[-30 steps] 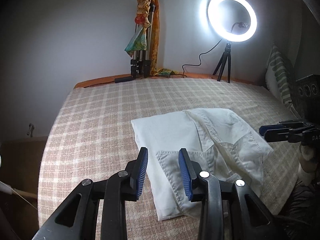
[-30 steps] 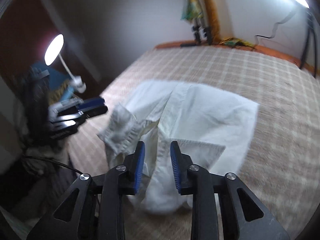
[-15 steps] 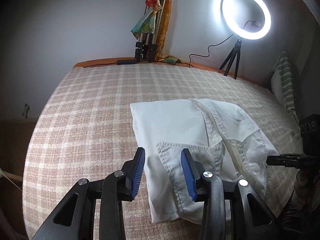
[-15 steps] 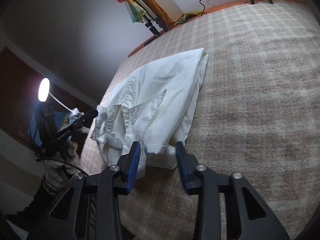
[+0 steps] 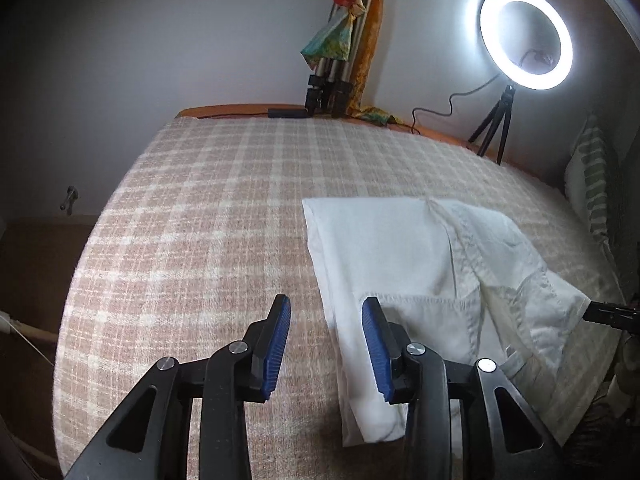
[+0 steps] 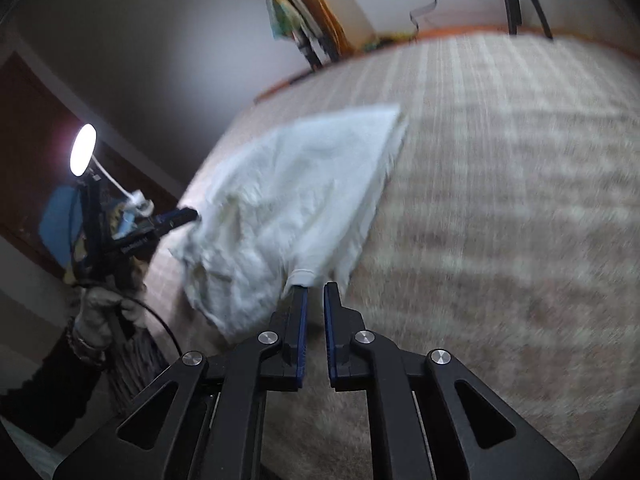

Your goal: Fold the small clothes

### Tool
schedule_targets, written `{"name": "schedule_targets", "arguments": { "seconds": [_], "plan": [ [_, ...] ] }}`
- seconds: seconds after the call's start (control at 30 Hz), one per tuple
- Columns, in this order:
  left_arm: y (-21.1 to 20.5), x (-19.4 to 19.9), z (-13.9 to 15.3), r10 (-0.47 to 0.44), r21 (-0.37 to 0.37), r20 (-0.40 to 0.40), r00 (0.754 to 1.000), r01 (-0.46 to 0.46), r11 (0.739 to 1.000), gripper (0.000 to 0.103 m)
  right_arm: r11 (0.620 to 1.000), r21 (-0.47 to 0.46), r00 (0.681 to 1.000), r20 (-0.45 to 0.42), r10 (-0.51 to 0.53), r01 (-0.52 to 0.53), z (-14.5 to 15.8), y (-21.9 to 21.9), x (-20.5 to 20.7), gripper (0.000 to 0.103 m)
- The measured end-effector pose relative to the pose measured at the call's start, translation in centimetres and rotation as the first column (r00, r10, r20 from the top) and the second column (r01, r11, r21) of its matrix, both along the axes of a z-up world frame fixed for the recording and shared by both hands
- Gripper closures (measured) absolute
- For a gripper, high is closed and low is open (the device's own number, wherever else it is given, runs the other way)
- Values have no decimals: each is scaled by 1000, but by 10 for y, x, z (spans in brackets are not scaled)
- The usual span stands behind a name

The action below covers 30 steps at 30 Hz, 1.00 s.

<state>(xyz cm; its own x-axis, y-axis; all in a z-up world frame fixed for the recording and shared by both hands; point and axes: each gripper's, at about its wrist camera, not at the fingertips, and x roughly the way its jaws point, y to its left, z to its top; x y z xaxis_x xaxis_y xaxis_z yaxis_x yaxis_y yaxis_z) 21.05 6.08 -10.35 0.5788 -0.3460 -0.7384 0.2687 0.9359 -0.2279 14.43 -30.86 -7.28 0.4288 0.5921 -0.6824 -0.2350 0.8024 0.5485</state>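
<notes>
The bed (image 5: 200, 240) with its checked blanket had loads of free room. The whole left half and the far strip up to the wall were bare, with the blanket curving off at the left edge. A ring light (image 5: 526, 38) and a folded tripod (image 5: 332, 80) stood along the far edge, and a striped pillow (image 5: 588, 184) sat off to the right. The white garment (image 5: 400, 248) lay crumpled on the near right part of the bed. The left gripper (image 5: 324, 344) hovered low over the garment's left edge with its pads spread. The edge ran up between them and neither pad pressed on it. The right gripper (image 6: 314, 292) had just been closing, and it looked like it was pinching the near corner of the cloth at its tips, though that view was pretty blurry.
</notes>
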Motion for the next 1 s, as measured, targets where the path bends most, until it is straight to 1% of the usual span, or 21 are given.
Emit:
{"name": "schedule_targets", "arguments": {
  "seconds": [0.03,0.1,0.17,0.23,0.27,0.33,0.37,0.47,0.53,0.6,0.63,0.7,0.8,0.87,0.9,0.93,0.97,1.0],
  "plan": [
    [1,5,4,6,-18,4,1000,-6,1000,65,1000,15,1000,24,-11,11,7,-3,3,96],
    [-4,14,14,6,-40,19,1000,-5,999,65,1000,17,997,75,-25,24,20,-3,13,96],
    [-17,23,22,-17,-39,34,999,19,999,65,1000,-9,992,122,-28,29,30,3,28,96],
    [-36,34,26,-53,-30,34,998,54,998,65,1000,-16,991,132,-24,26,34,11,49,96],
    [-46,39,25,-72,-16,28,997,72,997,65,999,-32,991,136,-10,15,34,17,60,96],
    [-64,48,20,-101,20,19,995,101,995,65,992,-124,988,152,18,1,31,35,82,96],
    [-71,52,16,-113,42,15,994,112,993,65,988,-154,989,145,26,-4,26,42,92,96],
    [-85,60,1,-130,117,0,991,129,985,65,983,-183,994,96,46,-28,9,57,114,96],
    [-87,63,-10,-137,142,-18,990,138,980,65,971,-237,995,80,58,-38,-2,64,121,96],
    [-87,66,-21,-133,170,-30,991,136,976,63,965,-257,996,61,69,-51,-11,66,123,96],
    [-85,68,-26,-131,171,-38,991,136,976,63,963,-265,997,49,65,-50,-17,65,124,96],
    [-82,72,-31,-120,146,-46,992,126,981,63,964,-262,999,25,47,-38,-25,60,127,96],
    [-81,74,-30,-118,147,-47,992,124,981,63,974,-226,1000,-11,28,-30,-38,53,132,99],
    [-76,72,-24,-104,154,-37,994,108,982,63,973,-227,1000,-16,25,-28,-37,52,132,99],
    [-70,70,-19,-91,143,-27,995,94,985,63,972,-232,1000,-21,21,-26,-35,51,131,96],
    [-61,68,-14,-69,121,-19,997,71,990,63,974,-228,1000,-22,17,-21,-31,49,130,96],
    [-50,66,-10,-43,87,-23,999,45,995,62,977,-212,1000,-17,7,-10,-25,43,125,92],
    [-38,63,-7,-17,48,-35,999,19,999,53,982,-189,1000,-14,-2,-1,-20,36,120,82]
  ]
}}
